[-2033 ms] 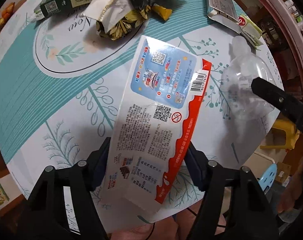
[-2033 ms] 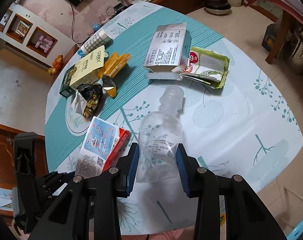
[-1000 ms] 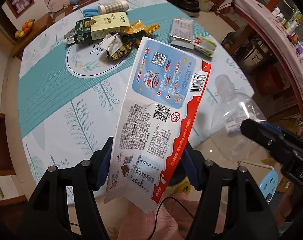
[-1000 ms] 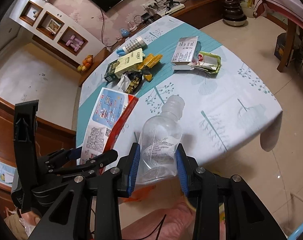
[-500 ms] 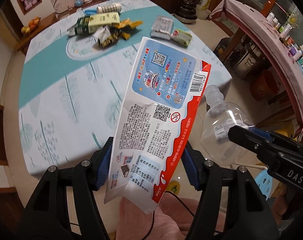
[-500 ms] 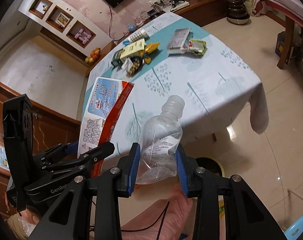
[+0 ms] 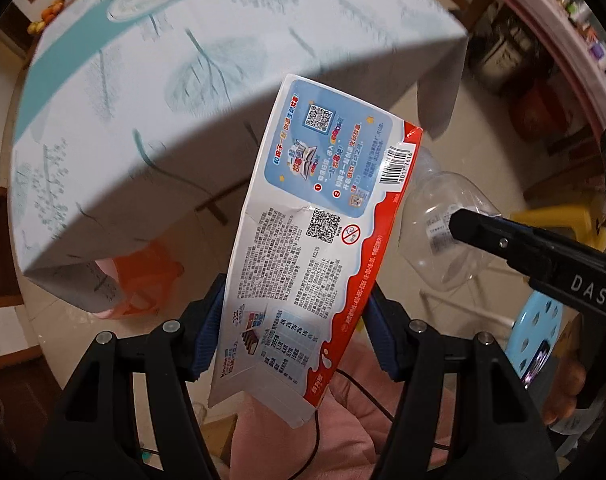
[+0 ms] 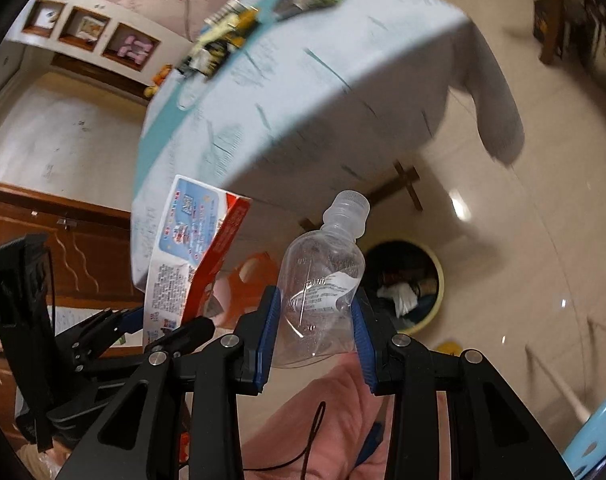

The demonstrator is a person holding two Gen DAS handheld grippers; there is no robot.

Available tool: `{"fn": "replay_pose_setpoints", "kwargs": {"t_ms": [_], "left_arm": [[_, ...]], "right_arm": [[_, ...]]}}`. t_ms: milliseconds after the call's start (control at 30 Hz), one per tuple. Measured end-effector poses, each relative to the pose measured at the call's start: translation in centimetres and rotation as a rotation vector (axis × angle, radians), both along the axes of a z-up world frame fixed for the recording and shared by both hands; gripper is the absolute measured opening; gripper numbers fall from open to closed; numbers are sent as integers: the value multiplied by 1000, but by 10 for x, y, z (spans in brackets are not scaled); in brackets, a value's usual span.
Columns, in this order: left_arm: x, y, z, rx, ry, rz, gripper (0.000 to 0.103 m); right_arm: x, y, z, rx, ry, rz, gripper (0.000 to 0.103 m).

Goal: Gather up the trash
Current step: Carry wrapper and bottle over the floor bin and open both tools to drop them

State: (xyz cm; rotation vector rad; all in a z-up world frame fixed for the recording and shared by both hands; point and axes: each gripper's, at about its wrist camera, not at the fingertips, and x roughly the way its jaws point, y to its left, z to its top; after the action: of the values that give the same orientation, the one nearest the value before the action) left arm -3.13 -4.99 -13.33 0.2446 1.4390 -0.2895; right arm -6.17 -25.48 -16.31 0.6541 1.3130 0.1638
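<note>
Black tongs (image 7: 293, 332), blue ribbed pads (image 8: 265, 334), silver screws, white "DAS" lettering, pink clothing (image 8: 335, 416)

Probably a home: clothed dining table (image 7: 231, 40), wall shelves (image 8: 91, 28)

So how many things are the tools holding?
2. The left tool holds a box; the right tool holds a bottle.

Carton (image 7: 315, 236) left of bottle (image 8: 319, 292) — bin (image 8: 407, 280) below, beside table (image 8: 311, 100)
</note>
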Motion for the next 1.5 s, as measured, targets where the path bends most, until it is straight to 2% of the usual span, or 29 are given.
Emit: {"fn": "replay_pose_setpoints", "kwargs": {"t_ms": [300,467,633,867,967,1067,1133,1233,1367,1500], "left_arm": [[1,-10,-97,23,144,-48,62],[6,-11,-162,53,197,-70,63],[11,-11,-227,64,258,-62,65],[24,-16,-289,59,286,-82,67],[28,-13,-307,60,273,-92,70],[31,-13,-324,57,294,-95,74],[34,-12,-332,48,294,-88,88],[40,-10,-339,47,270,-72,95],[46,-4,-339,37,248,-48,98],[50,-1,-334,21,225,-50,98]], "right_arm": [[-6,0,-92,-33,117,-60,35],[-6,3,-153,-30,179,-97,36],[-9,16,-211,-43,242,-84,36],[-2,35,-275,-58,275,-79,37],[2,40,-297,-57,277,-89,39],[3,42,-316,-71,291,-104,40],[2,41,-330,-55,307,-134,41],[0,36,-336,-55,303,-173,50],[0,30,-341,-77,275,-203,62],[-2,22,-347,-85,267,-223,64]]}}
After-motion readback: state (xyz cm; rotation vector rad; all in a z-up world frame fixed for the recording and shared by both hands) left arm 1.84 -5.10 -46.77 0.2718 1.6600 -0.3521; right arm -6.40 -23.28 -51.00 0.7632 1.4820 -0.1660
